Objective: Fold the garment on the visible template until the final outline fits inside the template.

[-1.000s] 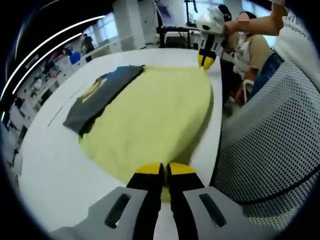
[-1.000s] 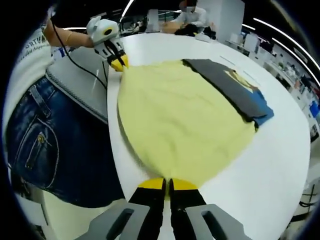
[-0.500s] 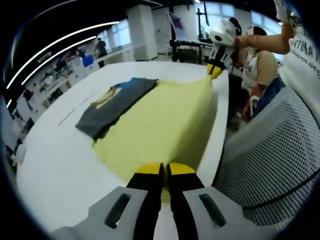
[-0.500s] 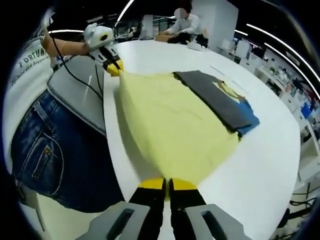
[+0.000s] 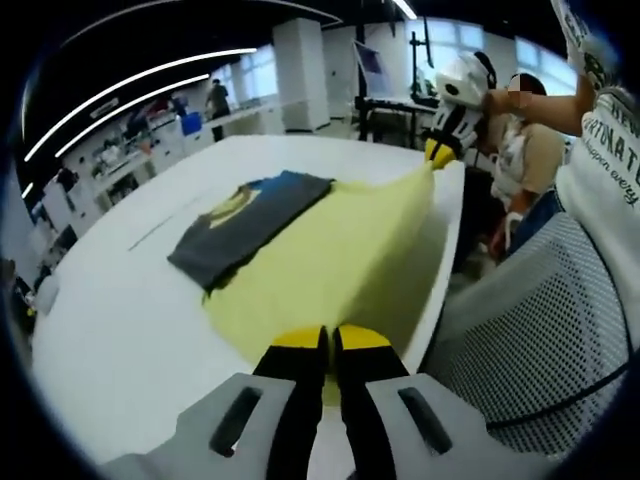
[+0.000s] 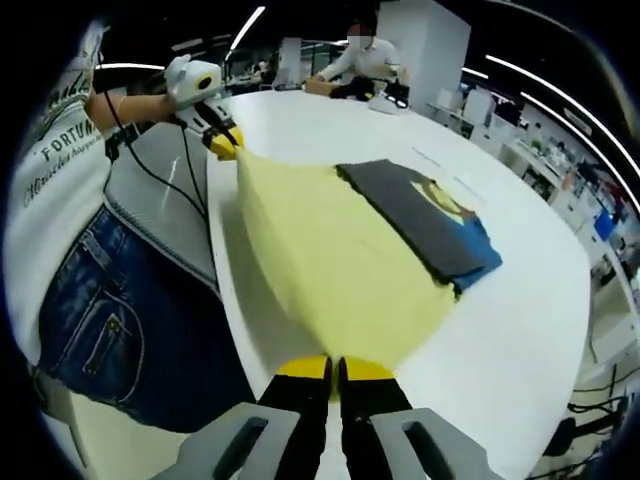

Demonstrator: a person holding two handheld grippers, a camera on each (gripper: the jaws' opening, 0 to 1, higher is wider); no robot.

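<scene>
A pale yellow garment (image 5: 320, 265) is held stretched and lifted along the white table's near edge. My left gripper (image 5: 328, 342) is shut on one corner of it, low in the left gripper view. The right gripper (image 5: 437, 152) pinches the far corner there. In the right gripper view my right gripper (image 6: 335, 368) is shut on the yellow garment (image 6: 330, 265), and the left gripper (image 6: 222, 143) holds the far corner. A folded dark grey shirt (image 5: 250, 220) with a blue and yellow print lies on the garment's far edge; the same dark grey shirt (image 6: 420, 218) sits right of centre.
The white table (image 5: 110, 310) spreads to the left, with thin template lines (image 5: 165, 222) past the shirt. A mesh chair (image 5: 530, 330) and the person's jeans (image 6: 110, 320) crowd the near edge. Another person (image 6: 360, 62) sits at the far end.
Both grippers have risen, lifting the yellow garment's near edge off the table so it now slopes up from the surface. The grey shirt stays in place.
</scene>
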